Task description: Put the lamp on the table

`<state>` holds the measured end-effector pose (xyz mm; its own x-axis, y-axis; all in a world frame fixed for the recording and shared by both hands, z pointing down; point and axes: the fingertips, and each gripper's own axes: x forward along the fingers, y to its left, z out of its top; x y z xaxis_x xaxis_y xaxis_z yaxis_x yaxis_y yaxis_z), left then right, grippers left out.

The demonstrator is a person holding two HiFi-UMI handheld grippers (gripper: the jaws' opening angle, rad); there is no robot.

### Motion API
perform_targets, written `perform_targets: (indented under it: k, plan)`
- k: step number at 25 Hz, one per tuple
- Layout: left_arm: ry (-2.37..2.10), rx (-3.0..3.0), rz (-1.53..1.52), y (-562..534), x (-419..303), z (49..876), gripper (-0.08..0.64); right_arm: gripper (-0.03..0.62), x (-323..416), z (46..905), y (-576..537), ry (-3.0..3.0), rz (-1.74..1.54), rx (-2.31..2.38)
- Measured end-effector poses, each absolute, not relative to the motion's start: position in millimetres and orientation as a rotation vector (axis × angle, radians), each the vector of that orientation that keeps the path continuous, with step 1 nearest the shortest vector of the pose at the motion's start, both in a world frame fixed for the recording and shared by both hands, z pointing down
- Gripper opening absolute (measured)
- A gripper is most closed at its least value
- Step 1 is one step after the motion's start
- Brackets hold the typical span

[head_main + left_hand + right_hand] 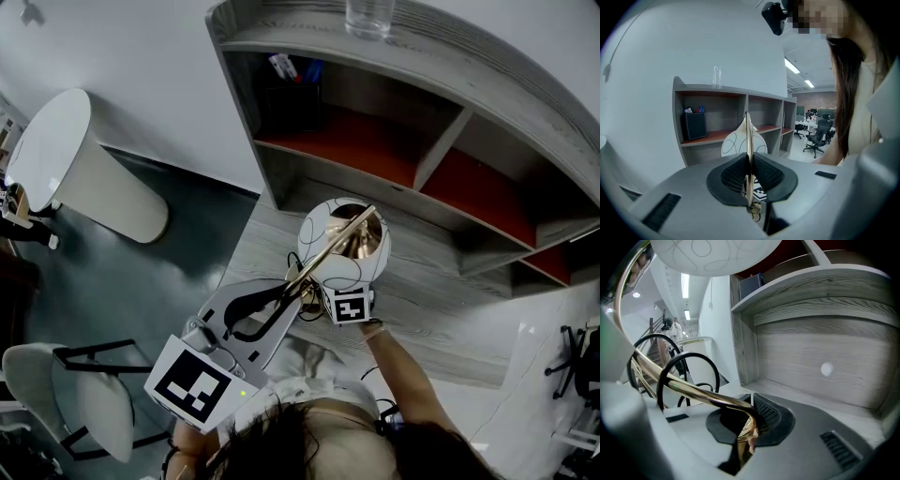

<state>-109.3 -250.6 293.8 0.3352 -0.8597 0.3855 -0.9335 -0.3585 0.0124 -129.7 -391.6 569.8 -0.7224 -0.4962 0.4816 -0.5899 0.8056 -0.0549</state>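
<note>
Both tools are on the lamp (342, 246) here, and it hangs over the grey wood bench (441, 323), near the bench's left edge and just in front of the shelf unit (375, 141) that runs along the far edge. The left tool (749, 177) is clamped tight, its jaws pressed flat on the thin brass rod (748, 140), which runs straight up between the pads with the white patterned globe (736, 143) behind it. The right tool (746, 425) is also closed hard, on the curved brass tube (693, 394) low on the lamp, under the globe. A black cord (686, 363) loops over that tube beside the jaws. From the head view the rod slants across the top of the globe, so the lamp is tilted. Whether its foot touches the bench cannot be made out. A clear glass (368, 17) stands on top of the shelf unit, and a black box (695, 125) sits in its left compartment.
</note>
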Motion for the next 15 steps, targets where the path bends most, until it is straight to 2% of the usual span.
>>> perform_targets:
  k: [15]
  plan:
    - [-1.556, 2.396, 0.470, -286, -150, 298, 0.046, 0.026, -158, 577, -425, -2.496, 0.315, 0.870]
